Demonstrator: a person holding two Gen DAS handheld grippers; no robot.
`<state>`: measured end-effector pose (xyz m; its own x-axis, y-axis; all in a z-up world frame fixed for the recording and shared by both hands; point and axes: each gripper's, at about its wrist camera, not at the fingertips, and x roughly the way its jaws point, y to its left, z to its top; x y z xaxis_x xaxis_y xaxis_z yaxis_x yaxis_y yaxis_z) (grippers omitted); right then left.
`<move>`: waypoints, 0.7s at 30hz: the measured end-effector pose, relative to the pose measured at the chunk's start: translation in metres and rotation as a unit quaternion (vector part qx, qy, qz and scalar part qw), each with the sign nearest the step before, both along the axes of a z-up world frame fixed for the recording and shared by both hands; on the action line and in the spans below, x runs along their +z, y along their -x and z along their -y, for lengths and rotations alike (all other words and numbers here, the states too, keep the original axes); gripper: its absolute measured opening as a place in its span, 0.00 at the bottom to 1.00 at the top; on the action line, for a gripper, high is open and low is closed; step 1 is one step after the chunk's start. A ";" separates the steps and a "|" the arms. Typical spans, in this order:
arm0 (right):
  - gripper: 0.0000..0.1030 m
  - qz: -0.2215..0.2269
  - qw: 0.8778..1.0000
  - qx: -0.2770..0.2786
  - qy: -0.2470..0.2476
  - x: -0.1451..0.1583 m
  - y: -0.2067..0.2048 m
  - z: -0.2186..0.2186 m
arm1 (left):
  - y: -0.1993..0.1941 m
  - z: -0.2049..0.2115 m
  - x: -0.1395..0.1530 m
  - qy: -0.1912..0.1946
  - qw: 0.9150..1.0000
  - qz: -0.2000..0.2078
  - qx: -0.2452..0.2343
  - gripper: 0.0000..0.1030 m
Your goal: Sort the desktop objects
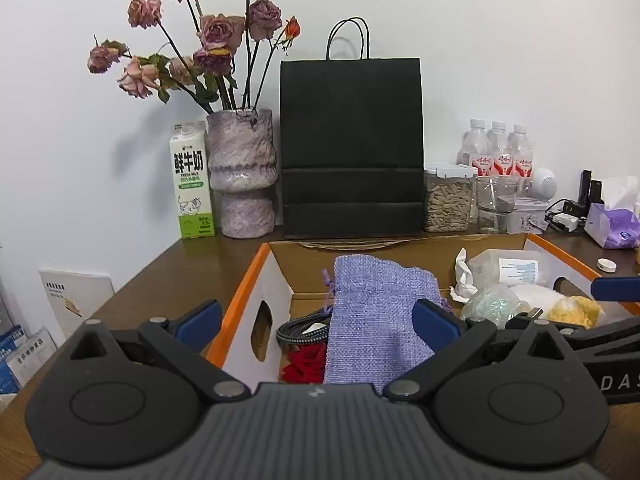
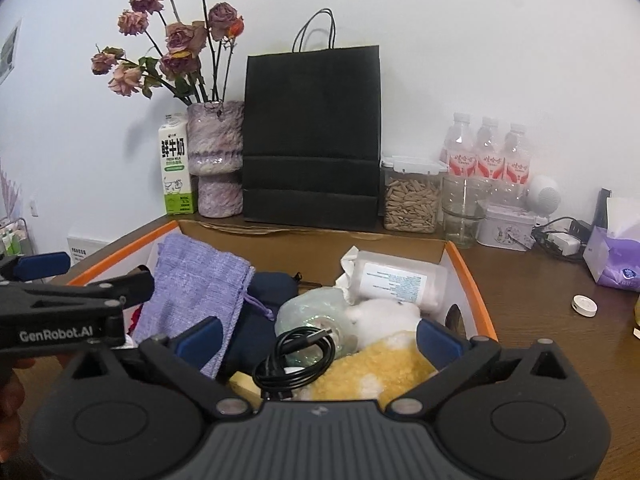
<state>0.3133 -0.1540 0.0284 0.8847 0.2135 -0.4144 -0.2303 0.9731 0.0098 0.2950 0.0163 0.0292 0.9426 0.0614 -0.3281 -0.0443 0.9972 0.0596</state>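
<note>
A brown wood-grain desk (image 2: 532, 280) carries everything, and against the white wall at its back stands a matte black paper bag (image 1: 351, 148) with thin cord handles, tall and flat-fronted. In front of it sits an open cardboard box (image 2: 468, 276) with orange top edges, white outer walls and oval hand holes. To the bag's left is a mottled purple vase (image 1: 242, 176), lumpy and waisted, holding dried pink roses (image 1: 216, 36), with a green-and-white milk carton (image 1: 192, 184) just beside it. To the bag's right stand three clear water bottles (image 2: 486, 152) with red labels, a clear lidded jar (image 2: 412, 196) of seeds and a glass cup (image 2: 464, 212). Inside the box, a coarse-weave lilac pouch (image 1: 372, 324) lies flat along the left side, a fluffy yellow-and-white plush (image 2: 384, 364) fills the near right, a frosted plastic container (image 2: 400, 280) with a printed label lies at the back, and a coiled glossy black cable (image 2: 296, 356) rests on the plush. The left gripper (image 1: 318, 322) hangs over the box's left end with its blue-padded fingers (image 1: 434, 322) spread wide around the pouch, gripping nothing. The right gripper (image 2: 318, 338) is likewise spread wide, with the cable and plush between its fingers (image 2: 200, 338); whether they touch either I cannot tell.
</note>
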 end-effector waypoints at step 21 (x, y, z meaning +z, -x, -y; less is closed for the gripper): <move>1.00 0.019 1.000 0.011 0.004 0.039 0.087 0.009 | 0.081 0.008 0.037 -0.012 1.000 -0.013 -0.023 1.00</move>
<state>0.2266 -0.1631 0.0676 0.8953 0.2296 -0.3818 -0.2511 0.9680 -0.0066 0.2142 0.0080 0.0659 0.9356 0.0253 -0.3521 0.0044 0.9965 0.0832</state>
